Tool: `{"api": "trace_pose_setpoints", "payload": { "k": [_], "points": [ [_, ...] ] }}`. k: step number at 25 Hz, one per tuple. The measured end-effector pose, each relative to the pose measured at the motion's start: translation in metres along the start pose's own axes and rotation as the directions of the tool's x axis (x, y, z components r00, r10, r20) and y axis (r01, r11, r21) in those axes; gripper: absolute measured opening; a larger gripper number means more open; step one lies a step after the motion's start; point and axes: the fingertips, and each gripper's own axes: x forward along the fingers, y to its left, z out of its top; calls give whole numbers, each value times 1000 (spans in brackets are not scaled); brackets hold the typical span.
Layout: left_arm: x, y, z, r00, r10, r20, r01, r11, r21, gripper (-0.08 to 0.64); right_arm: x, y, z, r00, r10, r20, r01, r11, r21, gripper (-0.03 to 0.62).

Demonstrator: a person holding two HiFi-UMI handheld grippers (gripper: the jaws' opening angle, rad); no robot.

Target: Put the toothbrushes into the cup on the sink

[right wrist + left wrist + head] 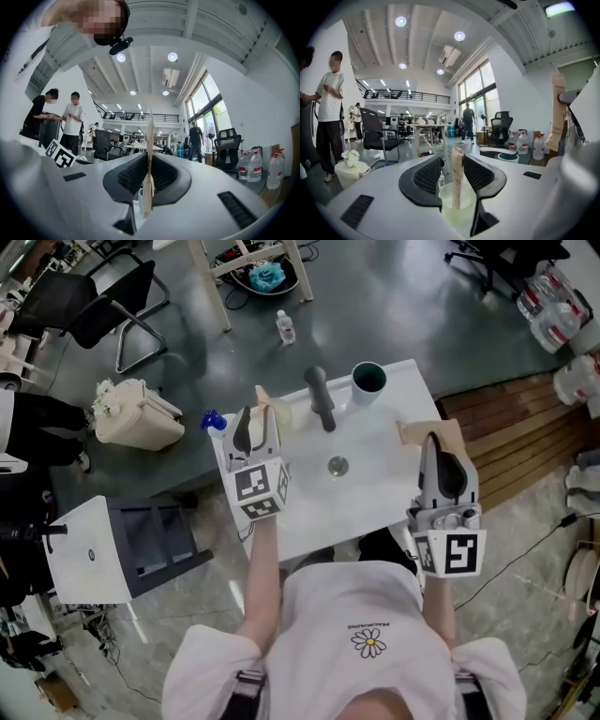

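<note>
On the white sink (375, 493), a pale translucent cup (287, 414) stands at the back left, with a paper-wrapped toothbrush (262, 396) upright in it. My left gripper (257, 420) is open around that toothbrush (456, 178) and over the cup (458, 210), and its pads stand clear of the wrapper. My right gripper (437, 442) is over the sink's right edge, shut on a second wrapped toothbrush (422, 431), which shows edge-on between the pads (149, 140). A teal cup (367, 381) stands at the sink's back right corner.
A dark faucet (320, 397) rises at the back of the sink, with the drain (337, 465) in front of it. On the floor are a water bottle (286, 327), a white bin (139, 414), a chair (94, 306) and wooden slats (511, 437). People (329, 112) stand at the left.
</note>
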Motion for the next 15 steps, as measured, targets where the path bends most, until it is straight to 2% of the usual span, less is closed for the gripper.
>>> {"api": "trace_pose_setpoints", "payload": {
  "k": [6,11,12,15],
  "points": [
    [-19,-2,62,990,-12,139,8,1000,27,146,7,-1,15,999,7,45,-6,1000,-26,23],
    [-44,-6,118,963,-23,268,12,999,42,144,11,-2,30,996,6,86,-2,999,-40,23],
    [-51,-8,129,955,-23,295,10,999,46,137,11,-1,33,996,6,93,-2,999,-42,23],
    [-76,-17,156,929,-16,370,-11,997,70,52,10,0,41,993,9,114,-4,999,-46,23]
  ]
}}
